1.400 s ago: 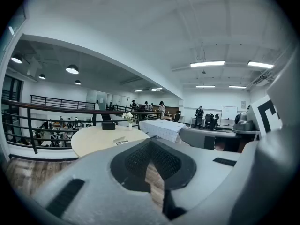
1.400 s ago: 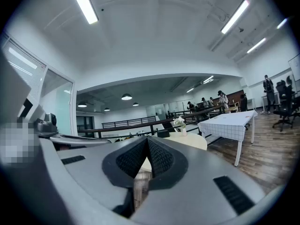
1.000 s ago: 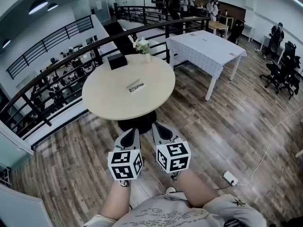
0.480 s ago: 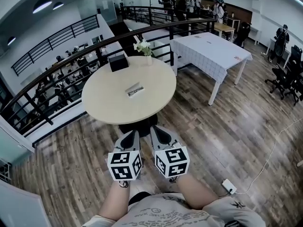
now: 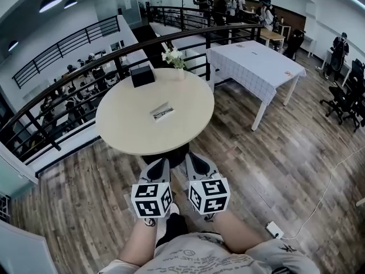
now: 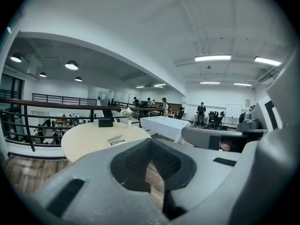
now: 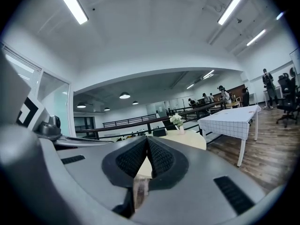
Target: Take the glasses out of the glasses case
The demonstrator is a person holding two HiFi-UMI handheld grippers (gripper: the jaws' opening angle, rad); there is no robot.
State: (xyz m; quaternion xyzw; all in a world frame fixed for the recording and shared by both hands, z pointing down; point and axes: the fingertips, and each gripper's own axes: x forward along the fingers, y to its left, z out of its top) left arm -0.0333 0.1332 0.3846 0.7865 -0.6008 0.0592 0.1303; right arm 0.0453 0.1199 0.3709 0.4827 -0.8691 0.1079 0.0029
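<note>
Round and pale, the tabletop [image 5: 125, 124] stands well ahead of my 2 grippers, and the glasses case [image 5: 162, 111] lies near its middle, small and light with a dark patch. It is too small for me to tell whether it is open. Beyond the case, at the edge farthest from my grippers, sit a black box [image 5: 142, 75] and, to its right, a vase of white flowers [image 5: 174, 57].

My left gripper [image 5: 158, 167] and right gripper [image 5: 192, 160] hang side by side close to my body, over the wooden floor [image 5: 274, 153], both pointing toward the tabletop and well short of it. Each gripper view shows its jaws brought together at the tips with nothing between them.

Farther out, a dark railing [image 5: 85, 76] curves behind the tabletop. Ahead and to the right of my right gripper stands a table with a white checked cloth [image 5: 251, 61]. A white power strip [image 5: 274, 229] lies on the floor to the right of that gripper. People stand in the far background.
</note>
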